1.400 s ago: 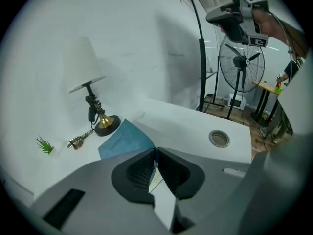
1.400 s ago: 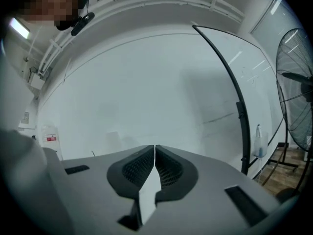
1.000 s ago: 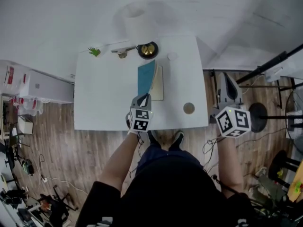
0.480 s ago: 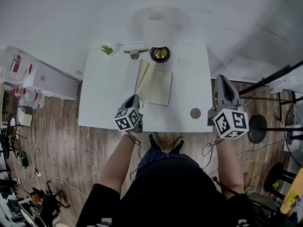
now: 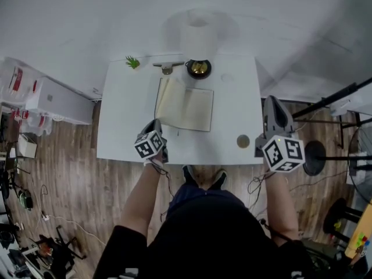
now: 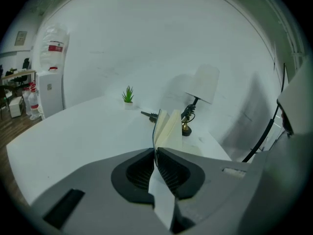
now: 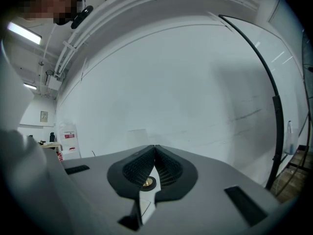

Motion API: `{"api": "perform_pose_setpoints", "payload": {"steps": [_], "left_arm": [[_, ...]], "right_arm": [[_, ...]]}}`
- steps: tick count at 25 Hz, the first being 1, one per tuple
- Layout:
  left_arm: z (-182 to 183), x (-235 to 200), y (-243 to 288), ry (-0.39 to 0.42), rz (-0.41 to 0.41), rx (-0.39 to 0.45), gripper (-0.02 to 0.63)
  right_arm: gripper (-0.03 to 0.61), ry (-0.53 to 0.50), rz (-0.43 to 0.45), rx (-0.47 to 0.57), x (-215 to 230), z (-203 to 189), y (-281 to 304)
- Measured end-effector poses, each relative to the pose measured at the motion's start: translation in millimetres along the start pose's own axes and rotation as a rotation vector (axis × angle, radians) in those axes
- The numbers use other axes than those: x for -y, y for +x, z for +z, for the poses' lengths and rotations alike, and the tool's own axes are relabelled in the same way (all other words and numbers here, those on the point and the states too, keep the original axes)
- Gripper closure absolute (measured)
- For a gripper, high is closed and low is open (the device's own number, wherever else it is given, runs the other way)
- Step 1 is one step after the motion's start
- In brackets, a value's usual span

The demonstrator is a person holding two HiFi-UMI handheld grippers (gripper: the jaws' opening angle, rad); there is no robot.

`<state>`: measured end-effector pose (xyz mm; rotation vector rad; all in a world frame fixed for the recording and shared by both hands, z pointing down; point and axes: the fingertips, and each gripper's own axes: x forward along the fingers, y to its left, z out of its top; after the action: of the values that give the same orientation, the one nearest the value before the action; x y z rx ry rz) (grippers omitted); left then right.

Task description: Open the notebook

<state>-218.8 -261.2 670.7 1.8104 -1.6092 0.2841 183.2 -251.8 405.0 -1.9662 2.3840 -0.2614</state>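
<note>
The notebook lies open on the white table, cream pages up, its left half still lifted a little. In the left gripper view the notebook stands just beyond the jaw tips, its leaves fanned upward. My left gripper hovers at the table's front edge, a short way in front of the notebook's left corner and apart from it. Its jaws are shut with nothing between them. My right gripper is off the table's right edge, shut and empty, pointing at the white wall.
At the table's back stand a lamp with a white shade and brass base, a small green plant and a metal clip. A round brass disc lies near the front right corner. Black stands rise at the right.
The blue cover that stood upright by my left gripper has swung over to the left, and the notebook now lies open. My left gripper has drawn back left toward the front edge.
</note>
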Motion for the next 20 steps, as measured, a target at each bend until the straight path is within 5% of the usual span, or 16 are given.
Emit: {"api": "perform_pose_setpoints", "payload": {"steps": [6,20], "left_arm": [[-10.3,-33.9,18.1,0.037,0.036,-0.084,0.584],[-39.8,-66.0,42.6,-0.021,0.054,-0.212,0.573]], "right_arm": [[0.572,0.010,-0.018,-0.025,-8.9,-10.9,7.5],[0.572,0.055,-0.033,-0.104,-21.1,-50.2,26.1]]}}
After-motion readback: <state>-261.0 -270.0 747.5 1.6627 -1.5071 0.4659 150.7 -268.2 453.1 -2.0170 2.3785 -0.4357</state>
